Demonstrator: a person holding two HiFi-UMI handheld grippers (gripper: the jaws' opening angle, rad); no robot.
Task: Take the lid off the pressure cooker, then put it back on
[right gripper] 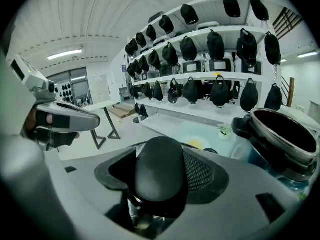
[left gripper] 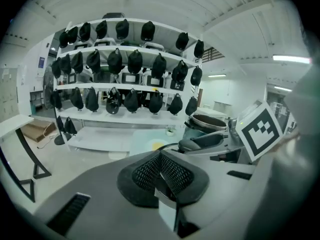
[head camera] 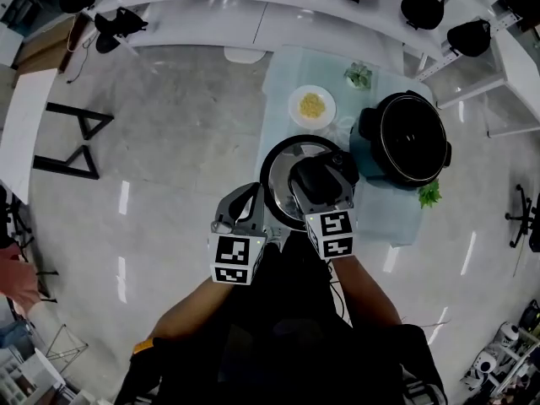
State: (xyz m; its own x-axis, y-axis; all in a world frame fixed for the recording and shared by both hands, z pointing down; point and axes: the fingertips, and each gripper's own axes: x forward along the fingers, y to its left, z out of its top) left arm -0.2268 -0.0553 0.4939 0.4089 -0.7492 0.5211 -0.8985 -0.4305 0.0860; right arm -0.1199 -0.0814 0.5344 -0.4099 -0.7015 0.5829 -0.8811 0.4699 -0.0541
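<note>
The pressure cooker's body (head camera: 409,137) stands open on the pale table (head camera: 283,99), its dark pot showing; it also shows in both gripper views (left gripper: 207,122) (right gripper: 282,134). The round lid (head camera: 281,160) is held level to the body's near left. My right gripper (head camera: 325,175) (right gripper: 160,184) is shut on the lid's black knob handle (right gripper: 160,169), with shiny lid metal below it. My left gripper (head camera: 251,199) (left gripper: 161,171) is shut beside the lid's left rim, its mesh pads pressed together with nothing seen between them.
A white plate of yellow food (head camera: 312,106) lies on the table beyond the lid. Small green sprigs sit at the back (head camera: 359,76) and by the cooker's near side (head camera: 430,194). White shelves of black items (left gripper: 125,59) curve behind the table.
</note>
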